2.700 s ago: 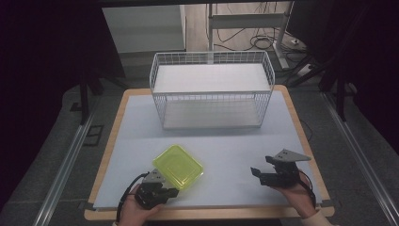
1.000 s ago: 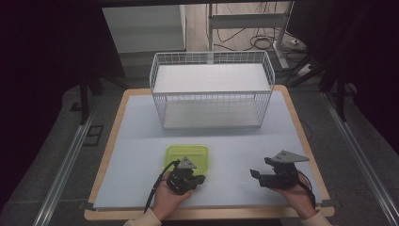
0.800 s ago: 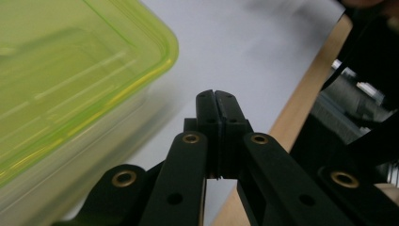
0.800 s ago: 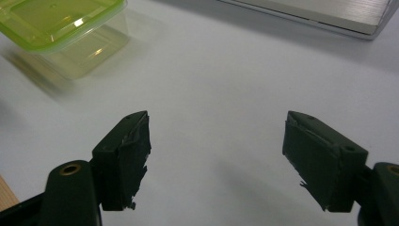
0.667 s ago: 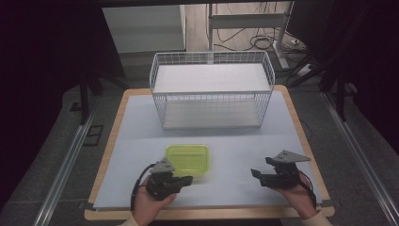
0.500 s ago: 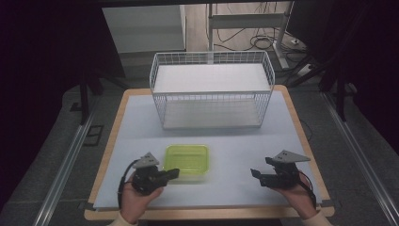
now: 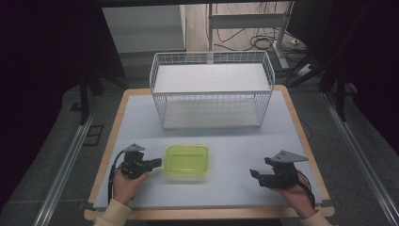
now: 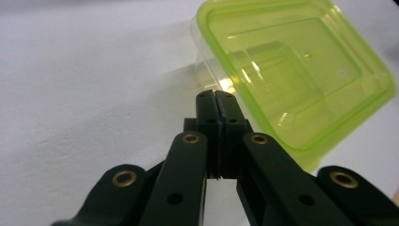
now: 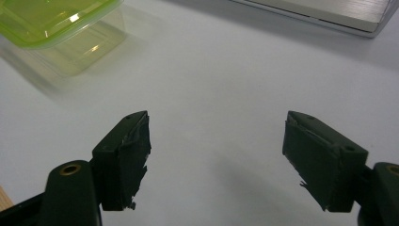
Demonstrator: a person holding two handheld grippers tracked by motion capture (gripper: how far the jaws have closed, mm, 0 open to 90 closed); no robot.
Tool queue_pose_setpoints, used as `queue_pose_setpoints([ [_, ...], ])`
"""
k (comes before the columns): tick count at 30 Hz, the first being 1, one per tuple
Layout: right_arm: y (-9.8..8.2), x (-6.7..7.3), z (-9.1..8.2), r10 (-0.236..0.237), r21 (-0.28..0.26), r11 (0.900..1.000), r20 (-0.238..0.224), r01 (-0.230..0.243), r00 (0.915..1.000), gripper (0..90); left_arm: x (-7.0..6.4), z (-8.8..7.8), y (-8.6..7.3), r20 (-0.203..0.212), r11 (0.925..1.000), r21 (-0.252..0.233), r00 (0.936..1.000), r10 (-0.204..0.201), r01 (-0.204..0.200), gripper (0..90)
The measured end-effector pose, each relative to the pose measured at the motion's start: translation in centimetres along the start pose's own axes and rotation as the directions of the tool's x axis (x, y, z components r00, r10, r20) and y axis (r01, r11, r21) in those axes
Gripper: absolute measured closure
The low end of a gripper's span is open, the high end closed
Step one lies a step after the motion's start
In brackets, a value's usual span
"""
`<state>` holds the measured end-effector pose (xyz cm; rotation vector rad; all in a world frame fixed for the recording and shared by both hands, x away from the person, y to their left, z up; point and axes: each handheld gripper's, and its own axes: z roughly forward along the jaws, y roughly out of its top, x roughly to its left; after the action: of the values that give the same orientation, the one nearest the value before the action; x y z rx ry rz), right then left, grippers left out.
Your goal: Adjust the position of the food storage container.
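**Two grippers idle, one lidded box between them**

Left gripper [image 7: 153,163] clenched on nothing, jaws pressed flat together. In the left gripper view the tips sit just beside the near corner of the green-lidded container [image 8: 301,70]; can't tell if they touch the wall or stop short. Right gripper [image 7: 256,174] released, jaws spread wide over bare table surface [image 9: 221,84], well apart from the box.

Container location: on the table [image 7: 235,150], front of centre, upright, lid on, just right of my left jaw tips. Wire basket [image 7: 211,94] stands further back, apart from it.

Handling, my read:
- Looks like thin clear plastic with a translucent lime lid, nothing visible inside. Probably very light.
- Likely slides on this smooth top if pushed from one side.
- Walls probably flex under a hard pinch; the lid rim looks like the stiffest part.
- Best hold: pinch the overhanging lid rim plus the wall under it at a corner or mid-side, moderate squeeze. Risk: lid pops off if it isn't latched.

Unclear:
- Whether the lid is snapped down or just resting.
- Far side of the box is cut off in both gripper views.
- Basket interior seen through mesh only; looks empty, not sure.
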<state>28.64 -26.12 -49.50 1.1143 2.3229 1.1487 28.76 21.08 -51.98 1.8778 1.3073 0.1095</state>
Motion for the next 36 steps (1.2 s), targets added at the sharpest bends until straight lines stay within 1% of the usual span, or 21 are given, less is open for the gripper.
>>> queue_pose_setpoints([
  [1, 0.0, 0.0, 0.0, 0.000, 0.000, 1.000, 0.000, 0.000, 1.0000, 23.5, 0.0, 0.0, 0.0, 0.000, 1.0000, 0.000, 1.0000, 0.000, 0.000, 90.0],
  [3, 0.0, 0.0, 0.0, -0.002, -0.001, 1.000, 0.002, 0.002, 1.0000, 23.5, 0.2, 0.6, 0.0, 0.003, 0.9998, 0.016, 1.0000, -0.008, 0.008, 90.0],
  [4, 0.0, 0.0, 0.0, -0.002, 0.000, 1.000, 0.002, 0.002, 1.0000, 23.5, 0.3, 0.7, 0.0, 0.019, 0.9996, 0.019, 0.9996, -0.019, 0.019, 90.0],
  [5, 0.0, 0.0, 0.0, -0.002, -0.001, 1.000, 0.002, 0.002, 1.0000, 23.5, 0.3, 0.7, 0.0, 0.019, 0.9996, 0.019, 0.9996, -0.019, 0.019, 90.0],
  [7, 0.0, 0.0, 0.0, -0.002, -0.001, 1.000, 0.002, 0.002, 1.0000, 23.5, 0.5, 1.0, -0.1, 0.035, 0.9992, 0.020, 0.9987, -0.036, 0.035, 90.0],
  [10, 0.0, 0.0, 0.0, -0.002, -0.001, 1.000, 0.002, 0.002, 1.0000, 23.5, 0.3, 1.8, 0.2, 0.043, 0.9988, 0.032, 0.9983, -0.039, 0.038, 90.0],
  [13, 0.0, 0.0, 0.0, -0.002, 0.000, 1.000, 0.002, 0.002, 1.0000, 23.5, -0.1, 2.4, 0.5, 0.042, 0.9987, 0.044, 0.9988, -0.026, 0.024, 90.0],
  [14, 0.0, 0.0, 0.0, -0.002, 0.000, 1.000, 0.000, 0.002, 1.0000, 23.5, -0.5, 2.8, 0.6, 0.047, 0.9984, 0.054, 0.9987, -0.019, 0.016, 90.0],
  [20, 0.0, 0.0, 0.0, 0.000, 0.001, 1.000, 0.000, 0.000, 1.0000, 23.5, -1.3, 3.4, 0.9, 0.050, 0.9980, 0.063, 0.9987, 0.002, -0.005, 90.0],
  [21, 0.0, 0.1, 0.0, -0.002, 0.001, 1.000, 0.000, 0.002, 1.0000, 23.5, -1.5, 3.6, 1.0, 0.053, 0.9980, 0.063, 0.9986, 0.004, -0.008, 90.0],
  [22, 0.0, 0.1, 0.0, -0.004, 0.002, 1.000, 0.000, 0.004, 1.0000, 23.5, -2.0, 4.0, 1.3, 0.059, 0.9976, 0.066, 0.9982, 0.015, -0.018, 90.0],
  [23, 0.0, 0.1, 0.0, -0.004, 0.002, 1.000, 0.000, 0.004, 1.0000, 23.5, -2.0, 4.0, 1.3, 0.059, 0.9976, 0.066, 0.9982, 0.015, -0.018, 90.0],
  [26, 0.0, 0.1, 0.0, -0.001, 0.002, 1.000, 0.000, 0.001, 1.0000, 23.5, -2.7, 4.7, 1.7, 0.066, 0.9969, 0.074, 0.9976, 0.021, -0.026, 90.0],
  [27, 0.0, 0.1, 0.0, -0.001, 0.002, 1.000, 0.000, 0.001, 1.0000, 23.5, -2.7, 4.7, 1.7, 0.066, 0.9969, 0.074, 0.9976, 0.021, -0.026, 90.0],
  [28, 0.0, 0.1, 0.0, 0.000, 0.002, 1.000, 0.000, 0.000, 1.0000, 23.5, -3.0, 5.0, 1.9, 0.070, 0.9964, 0.077, 0.9970, 0.032, -0.038, 90.0],
  [30, 0.0, 0.1, 0.0, -0.001, 0.001, 1.000, 0.000, 0.001, 1.0000, 23.5, -3.1, 5.2, 2.0, 0.074, 0.9962, 0.078, 0.9967, 0.032, -0.038, 90.0],
  [31, 0.0, 0.1, 0.0, 0.000, 0.001, 1.000, -0.001, 0.000, 1.0000, 23.5, -3.3, 5.4, 2.0, 0.077, 0.9970, 0.073, 0.9968, 0.022, -0.027, 90.0],
  [33, 0.0, 0.0, 0.1, 0.001, 0.002, 1.000, -0.001, -0.001, 1.0000, 23.5, -3.6, 5.7, 2.2, 0.083, 0.9958, 0.084, 0.9961, 0.029, -0.036, 90.0],
  [36, 0.0, 0.1, 0.1, 0.000, 0.002, 1.000, -0.001, 0.000, 1.0000, 23.4, -4.2, 6.2, 2.3, 0.091, 0.9952, 0.088, 0.9953, 0.035, -0.043, 90.0],
])
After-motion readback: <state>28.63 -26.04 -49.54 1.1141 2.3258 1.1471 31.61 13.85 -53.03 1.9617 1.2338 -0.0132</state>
